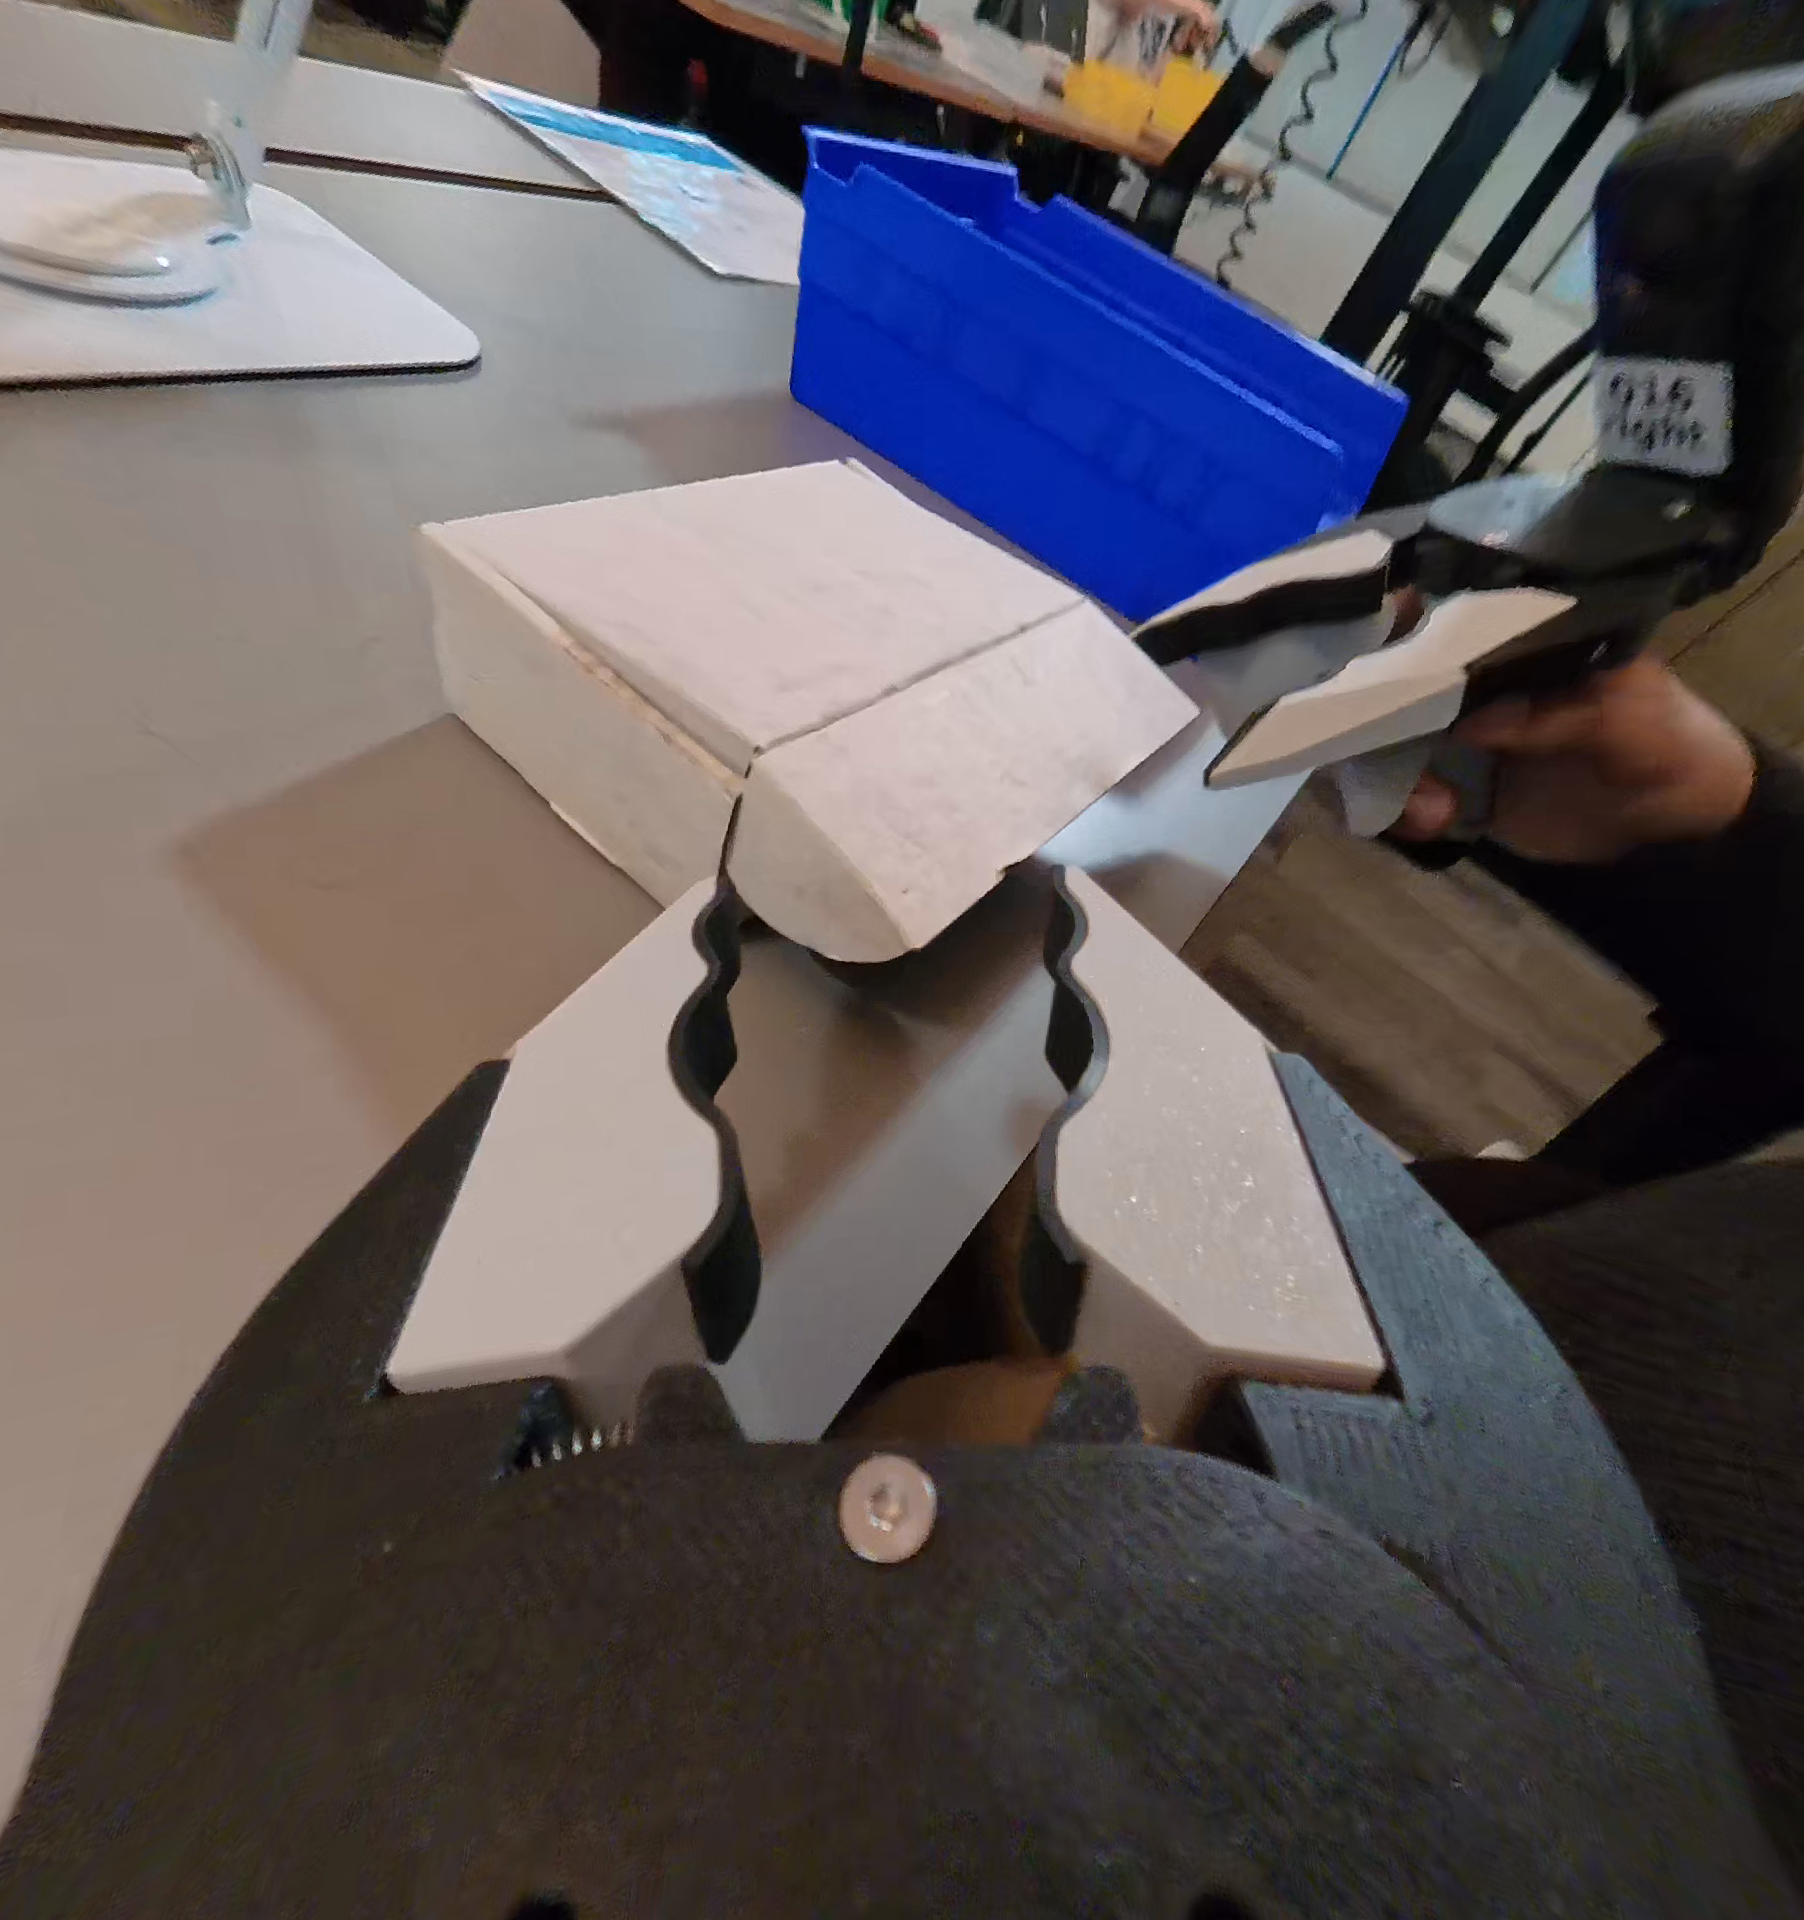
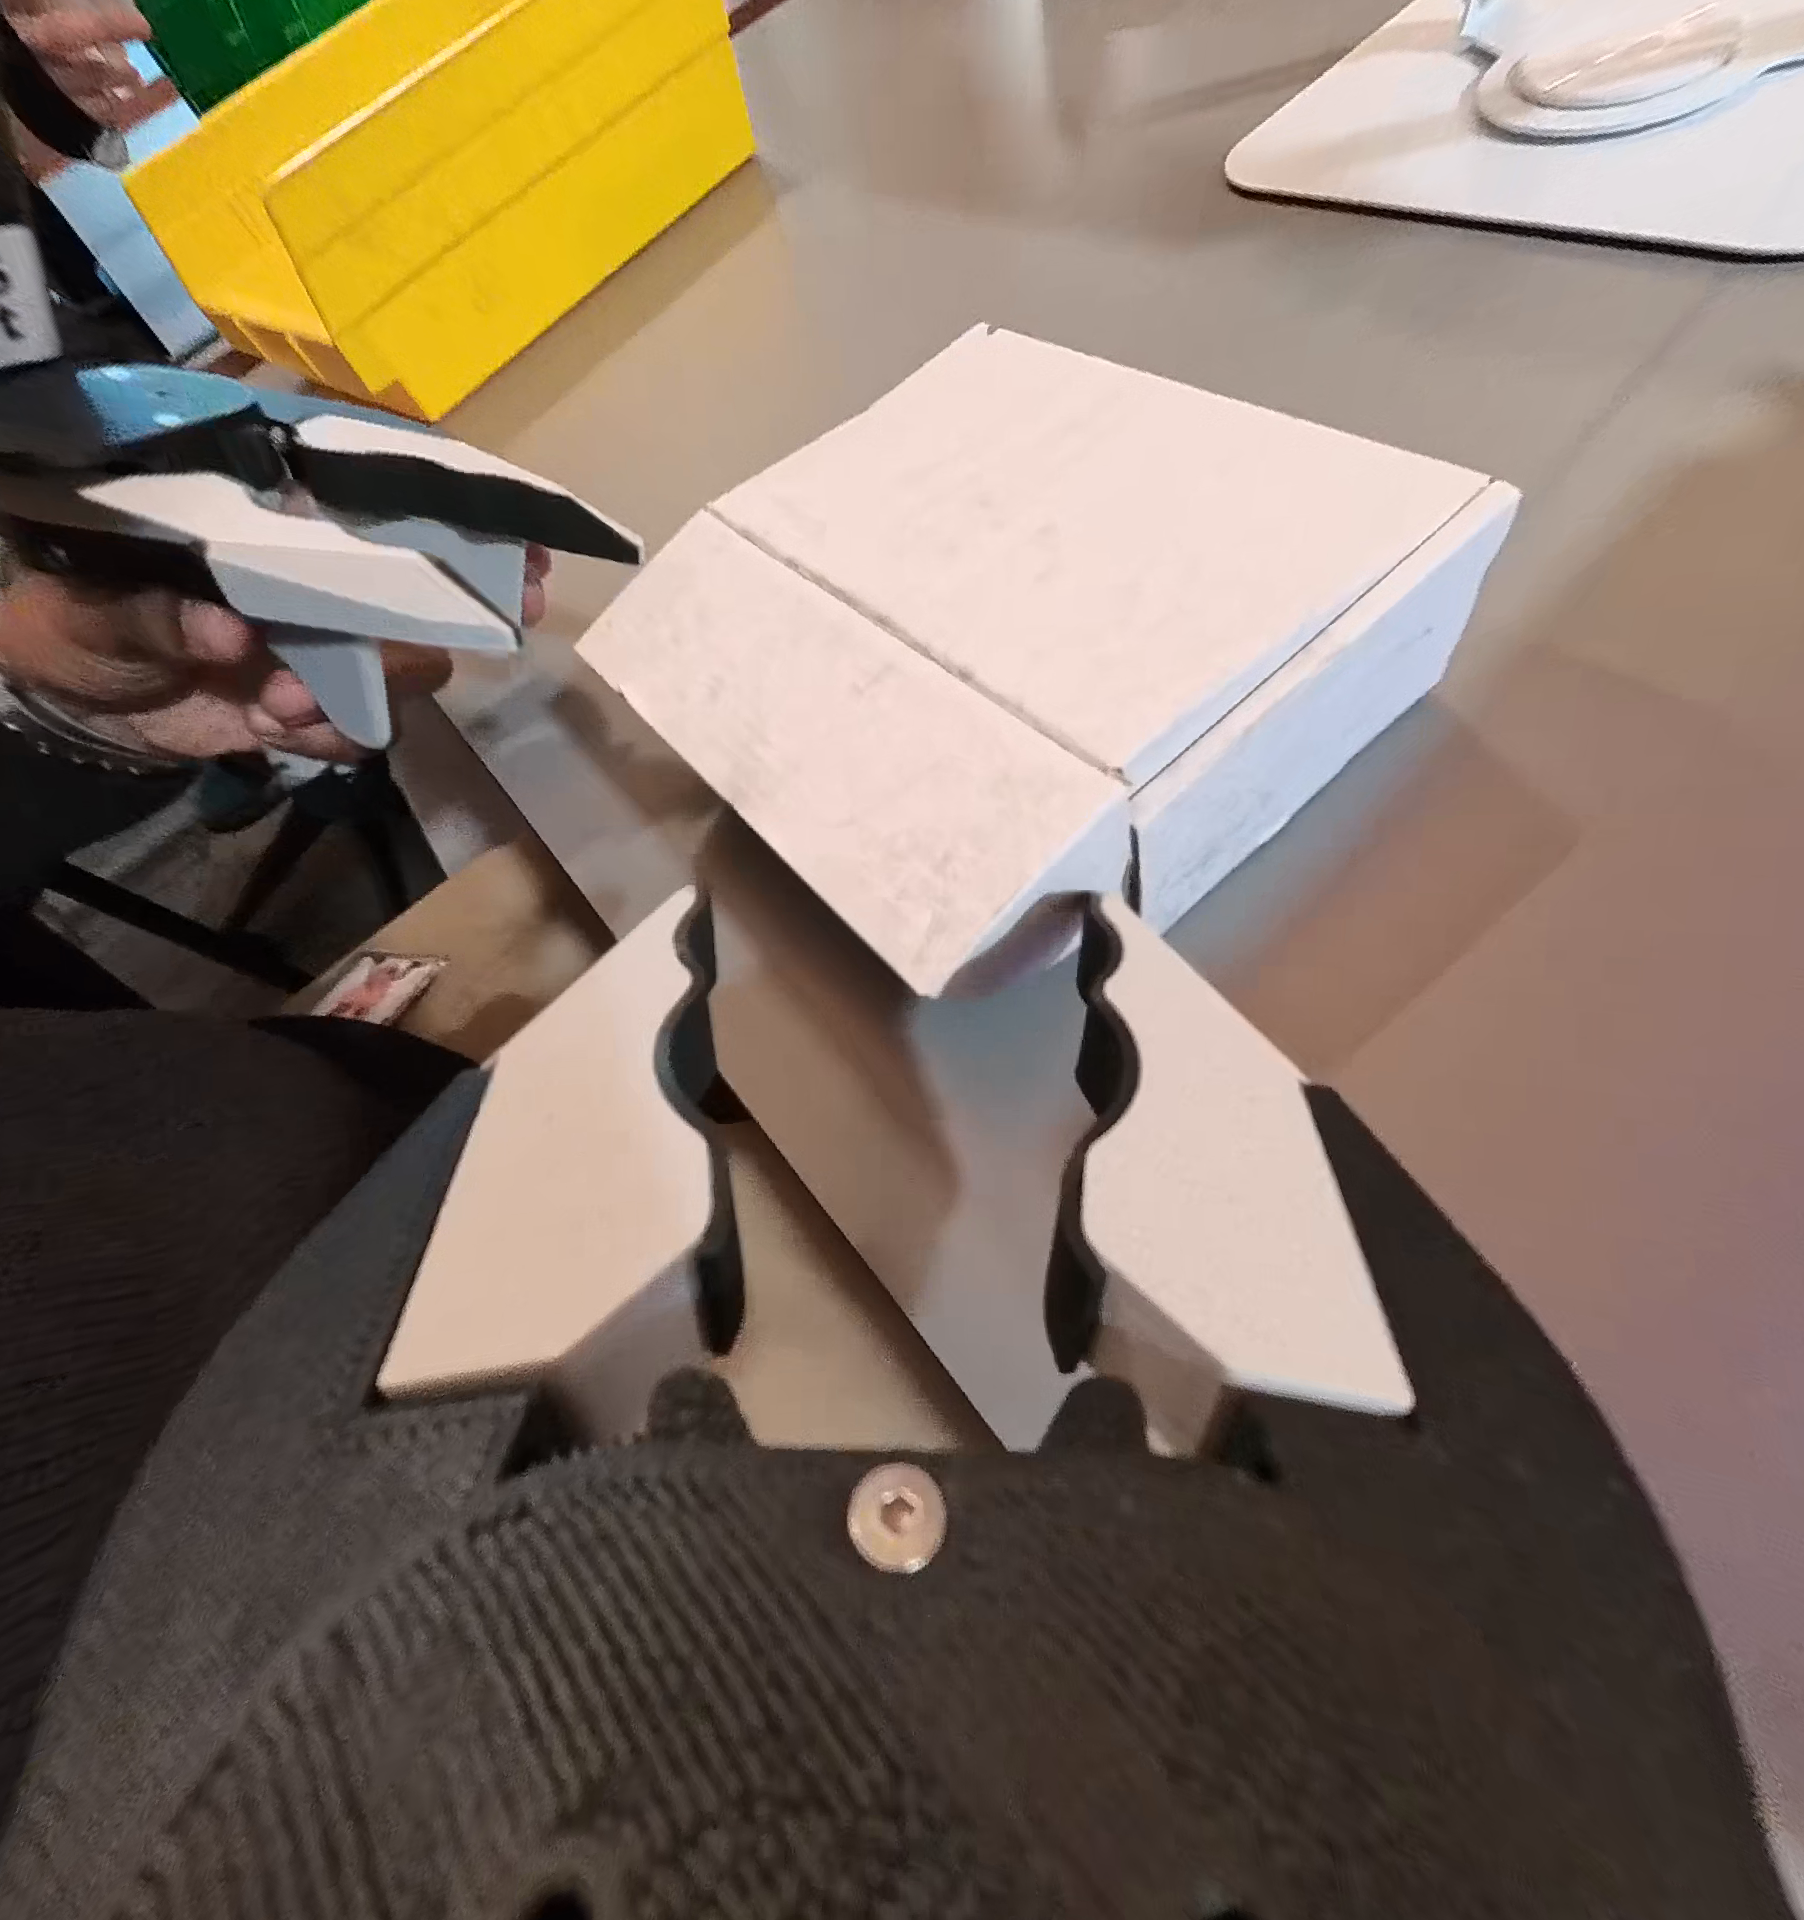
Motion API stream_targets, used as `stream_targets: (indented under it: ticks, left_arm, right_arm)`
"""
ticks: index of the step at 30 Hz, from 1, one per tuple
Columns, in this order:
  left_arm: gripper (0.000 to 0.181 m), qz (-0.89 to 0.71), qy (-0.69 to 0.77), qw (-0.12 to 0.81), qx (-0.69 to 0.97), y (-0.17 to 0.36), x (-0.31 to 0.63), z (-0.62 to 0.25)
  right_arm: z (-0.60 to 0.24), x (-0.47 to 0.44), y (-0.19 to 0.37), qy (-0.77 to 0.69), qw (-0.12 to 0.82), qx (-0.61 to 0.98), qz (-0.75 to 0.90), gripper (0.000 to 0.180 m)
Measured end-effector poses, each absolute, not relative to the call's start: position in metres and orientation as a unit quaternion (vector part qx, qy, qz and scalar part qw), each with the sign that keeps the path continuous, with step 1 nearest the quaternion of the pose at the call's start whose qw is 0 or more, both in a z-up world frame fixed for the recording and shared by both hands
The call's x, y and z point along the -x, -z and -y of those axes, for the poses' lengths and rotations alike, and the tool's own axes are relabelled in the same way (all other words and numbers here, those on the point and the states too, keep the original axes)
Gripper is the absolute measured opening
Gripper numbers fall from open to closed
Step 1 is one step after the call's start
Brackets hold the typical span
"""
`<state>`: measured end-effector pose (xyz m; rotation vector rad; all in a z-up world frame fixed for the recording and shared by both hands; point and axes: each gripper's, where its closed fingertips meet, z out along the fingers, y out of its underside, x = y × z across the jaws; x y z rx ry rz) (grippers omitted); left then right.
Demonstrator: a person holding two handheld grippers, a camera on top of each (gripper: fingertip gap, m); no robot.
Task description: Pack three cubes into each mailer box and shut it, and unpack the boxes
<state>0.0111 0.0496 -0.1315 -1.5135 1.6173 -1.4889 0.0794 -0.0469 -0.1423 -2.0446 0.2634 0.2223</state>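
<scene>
L wrist view: mailer box [image 1: 773,634] white, on desk [image 1: 254,831] near the front edge, lid down over body, front flap [image 1: 939,800] sticking out past the desk edge, not tucked. Left gripper [image 1: 882,935] wide open, empty, tips just at the flap's rounded corner; touching or not, can't tell. Right gripper [image 1: 1293,675] at the flap's far side, also agape, nothing held, person's hand [image 1: 1563,769] on trigger. Blue bin [image 1: 1064,416] just behind box. White mat [image 1: 202,301] w/ clear glass item [image 1: 129,208] well apart, far left. Paper sheet [image 1: 669,177] beyond bin.

R wrist view: same box [image 2: 1085,582], flap [image 2: 856,769] angled down toward cam. Right gripper [image 2: 893,940] spread wide, empty, right tip by flap's near corner. Left gripper [image 2: 524,582] beside flap's other end, open, held by a hand [image 2: 181,665]. Yellow bin [image 2: 441,197] behind-left, near box but apart. Mat [image 2: 1563,177] far right.

Step, prob.: closing box, flap to fold down & tuck into front wall (or reverse, pulling open; can't tell). No cubes seen; contents hidden.

To do well: press both flap ends evenly, keep box from sliding back toward blue bin; steady lid while tucking. Avoid crushing corner tab.

Room: box front overhangs desk edge, so grippers get access from below/front; little space behind (blue bin), free desk to box's left side. Risk: pulling box off the edge.
</scene>
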Motion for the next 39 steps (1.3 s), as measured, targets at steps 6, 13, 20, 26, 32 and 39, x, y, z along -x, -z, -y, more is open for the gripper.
stream_targets:
  ticks: [6,13,20,26,32,39]
  left_arm:
    - [0.039,-0.568,0.557,0.196,0.573,0.136,-0.02,-0.047]
    - [0.017,-0.564,0.534,0.198,0.597,0.148,-0.024,-0.056]
    - [0.018,-0.603,0.484,0.236,0.588,0.16,-0.026,-0.055]
    - [0.037,-0.6,0.503,0.236,0.576,0.15,-0.024,-0.055]
    - [0.066,-0.606,0.478,0.268,0.576,0.15,-0.033,-0.07]
    - [0.102,-0.664,0.485,0.213,0.529,0.147,-0.057,-0.064]
  right_arm:
    - [0.043,-0.083,0.143,-0.113,0.514,0.84,-0.132,0.056]
    - [0.043,-0.092,0.15,-0.095,0.505,0.846,-0.145,0.04]
    - [0.04,-0.1,0.157,-0.076,0.493,0.854,-0.149,0.038]
    - [0.045,-0.101,0.153,-0.059,0.499,0.854,-0.137,0.059]
    - [0.042,-0.115,0.143,-0.033,0.518,0.848,-0.109,0.083]
    - [0.019,-0.114,0.112,-0.007,0.573,0.819,-0.033,0.108]
